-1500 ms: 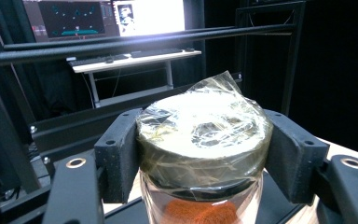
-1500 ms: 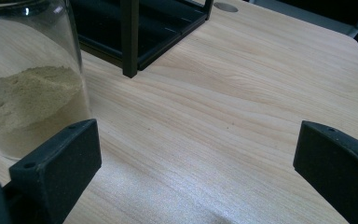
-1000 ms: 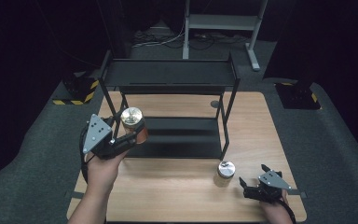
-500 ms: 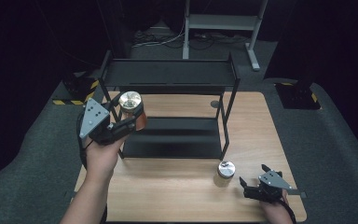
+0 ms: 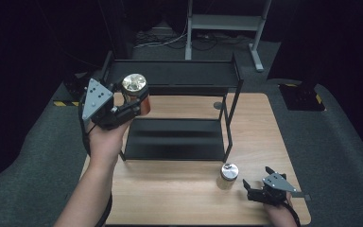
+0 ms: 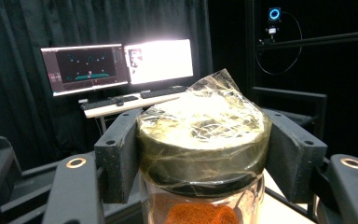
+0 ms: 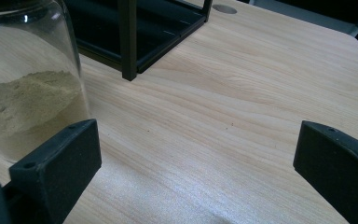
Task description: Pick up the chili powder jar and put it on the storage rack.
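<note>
Both left fingers [image 6: 121, 158] clamp jar [image 6: 203, 154].

Wooden counter [image 5: 260, 142] carries a black two-tier shelf rack [image 5: 175, 142] at centre and a jar of pale powder [image 5: 229, 175] at five o'clock.

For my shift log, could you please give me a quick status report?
Left tongs shut on orange-spice jar, raised beside rack. Right tongs open, resting near pale-powder jar. Nothing blocking.

Shelf rack [image 5: 175, 118] at the table's [image 5: 260, 127] back-left, second jar [image 5: 229, 174] on the table before its right post
</note>
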